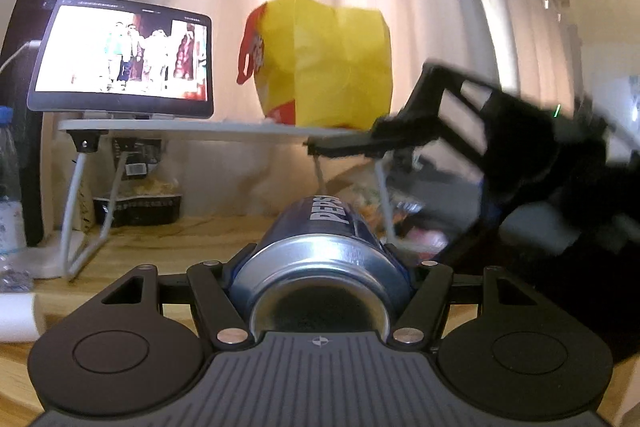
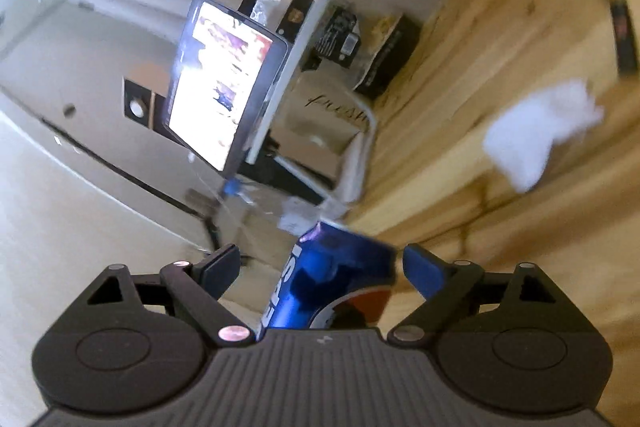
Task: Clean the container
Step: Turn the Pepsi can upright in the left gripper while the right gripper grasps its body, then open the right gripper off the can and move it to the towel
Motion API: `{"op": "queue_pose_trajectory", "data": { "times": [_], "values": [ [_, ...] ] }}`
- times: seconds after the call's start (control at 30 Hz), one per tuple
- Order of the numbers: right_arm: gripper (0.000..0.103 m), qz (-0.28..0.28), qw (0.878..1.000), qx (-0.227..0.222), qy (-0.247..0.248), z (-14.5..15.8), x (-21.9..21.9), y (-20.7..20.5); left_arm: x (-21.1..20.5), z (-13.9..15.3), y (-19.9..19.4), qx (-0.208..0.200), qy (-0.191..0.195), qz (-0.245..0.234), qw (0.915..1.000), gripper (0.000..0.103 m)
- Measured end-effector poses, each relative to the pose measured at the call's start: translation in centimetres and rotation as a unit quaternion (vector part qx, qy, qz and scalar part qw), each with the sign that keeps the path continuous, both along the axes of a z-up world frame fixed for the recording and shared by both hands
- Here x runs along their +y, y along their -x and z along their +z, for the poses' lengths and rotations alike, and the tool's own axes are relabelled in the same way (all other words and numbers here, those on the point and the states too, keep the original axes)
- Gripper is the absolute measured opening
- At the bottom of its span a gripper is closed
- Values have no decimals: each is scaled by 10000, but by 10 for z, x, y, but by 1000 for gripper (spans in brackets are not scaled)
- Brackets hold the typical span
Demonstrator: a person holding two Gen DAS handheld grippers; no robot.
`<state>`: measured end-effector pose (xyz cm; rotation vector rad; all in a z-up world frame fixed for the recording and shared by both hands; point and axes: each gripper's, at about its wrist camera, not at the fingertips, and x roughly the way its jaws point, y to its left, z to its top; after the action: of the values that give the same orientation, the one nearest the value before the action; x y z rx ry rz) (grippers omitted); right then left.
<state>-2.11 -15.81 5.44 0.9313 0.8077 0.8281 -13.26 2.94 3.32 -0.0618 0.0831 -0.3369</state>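
- Wooden worktop (image 1: 168, 247) with a white curtain behind; a white riser shelf (image 1: 180, 126) stands at the back edge.
- Shelf carries a lit tablet (image 1: 122, 57) and a yellow bag (image 1: 324, 63).
- Left gripper (image 1: 322, 267) is clamped on a blue Pepsi can (image 1: 322, 251), lying lengthwise, base toward the camera.
- Right gripper (image 2: 320, 267) has its fingers spread, with the can between them in its own view; only the right pad looks to be touching it.
- White tissue (image 2: 536, 135) lies on the worktop, well apart from the can.
- Water bottle (image 1: 8, 179) stands at the left edge.
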Motion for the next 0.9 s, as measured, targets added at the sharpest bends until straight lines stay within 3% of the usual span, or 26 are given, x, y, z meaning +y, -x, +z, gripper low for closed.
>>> {"op": "queue_pose_trajectory", "data": {
  "times": [0.07,0.17,0.27,0.33,0.4,0.5,0.6,0.63,0.73,0.9],
  "values": [
    [86,121,9998,11,-125,-2,6,-1,5,2,3,-39,207,-118,9997,67],
    [71,187,9997,-142,-24,0,8,-5,7,3,5,-53,181,-31,9998,67],
    [71,271,9976,-560,314,10,7,-1,5,1,3,153,20,-81,9998,68],
    [70,267,9897,-1130,834,23,14,8,1,-1,2,219,-182,-3,9996,70],
    [70,235,9671,-1954,1610,39,24,24,-3,-2,0,309,-363,90,9988,76],
    [70,289,9119,-3061,2718,54,44,47,-10,1,-5,457,-622,270,9967,87],
    [70,441,8503,-3833,3580,58,64,67,-21,2,-6,338,-1032,346,9935,87],
    [70,466,8387,-3950,3721,57,67,71,-23,2,-7,338,-1087,349,9929,87],
    [70,536,8263,-4057,3871,54,71,75,-27,5,-8,382,-1083,300,9929,87],
    [70,581,8246,-4075,3881,49,70,79,-31,6,-11,509,-1201,223,9912,68]
  ]
}}
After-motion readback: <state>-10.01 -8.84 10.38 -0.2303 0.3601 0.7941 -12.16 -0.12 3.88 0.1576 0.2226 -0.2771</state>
